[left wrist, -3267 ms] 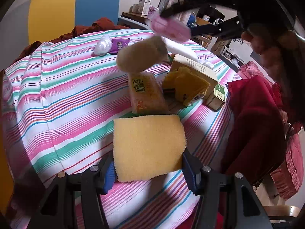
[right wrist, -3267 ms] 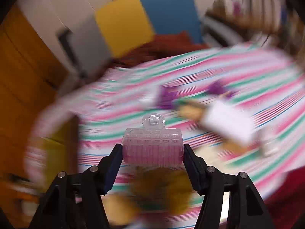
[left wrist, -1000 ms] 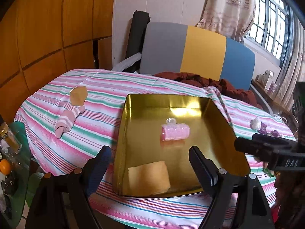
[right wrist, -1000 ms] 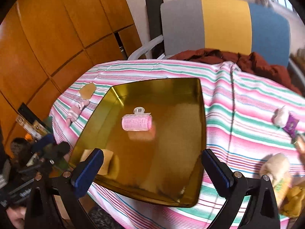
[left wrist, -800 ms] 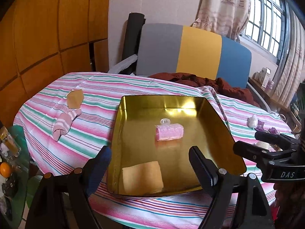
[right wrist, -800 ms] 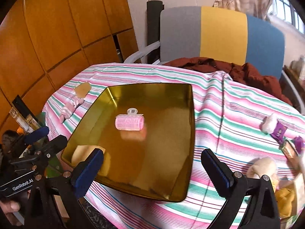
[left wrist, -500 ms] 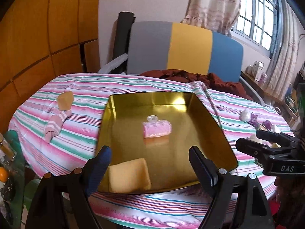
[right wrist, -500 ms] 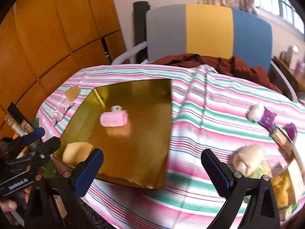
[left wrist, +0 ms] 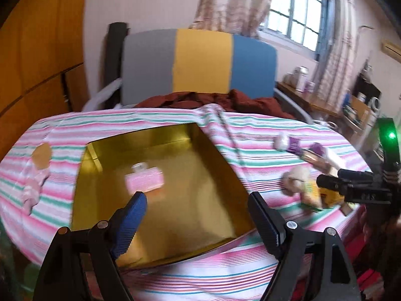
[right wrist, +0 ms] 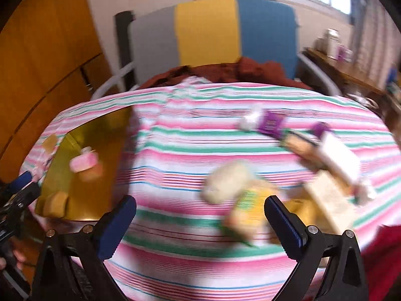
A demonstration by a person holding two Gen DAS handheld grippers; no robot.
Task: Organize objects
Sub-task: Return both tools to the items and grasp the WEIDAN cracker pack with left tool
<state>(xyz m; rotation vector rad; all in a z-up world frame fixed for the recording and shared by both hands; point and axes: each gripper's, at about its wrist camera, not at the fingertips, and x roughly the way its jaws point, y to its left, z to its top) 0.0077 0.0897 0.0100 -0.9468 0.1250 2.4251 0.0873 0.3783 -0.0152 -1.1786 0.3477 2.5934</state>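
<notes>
Table (left wrist: 155,118), round, covered with a pink, green and white striped cloth; behind it a chair back (left wrist: 200,62) in grey, yellow and blue panels with a dark red garment (left wrist: 213,100) heaped at its foot.

Gold metal tray (left wrist: 215,155) on the left part of the table. Inside it: a pink hair roller (left wrist: 144,181) near the middle, and a yellow sponge (right wrist: 56,202) at the near corner, seen clearly only from the right wrist view. Both views are motion-blurred.

Left of the tray, on the cloth: a pink sock (left wrist: 33,183) with a tan piece (left wrist: 42,154) just beyond it.

Right part of the table, well apart from the tray: a loose cluster of items. Identifiable: a pale cream bundle (right wrist: 226,181), a yellow-green packet (right wrist: 246,209) touching it on the near side, a white long box (right wrist: 338,160), a purple sachet (right wrist: 272,123) beside a small white lump (right wrist: 250,119). Further detail lost to blur.

Left gripper (left wrist: 195,215): jaws spread wide, nothing between them, above the near edge of the tray.

Right gripper (right wrist: 200,222): jaws released and empty, above the striped cloth, close to the packet
</notes>
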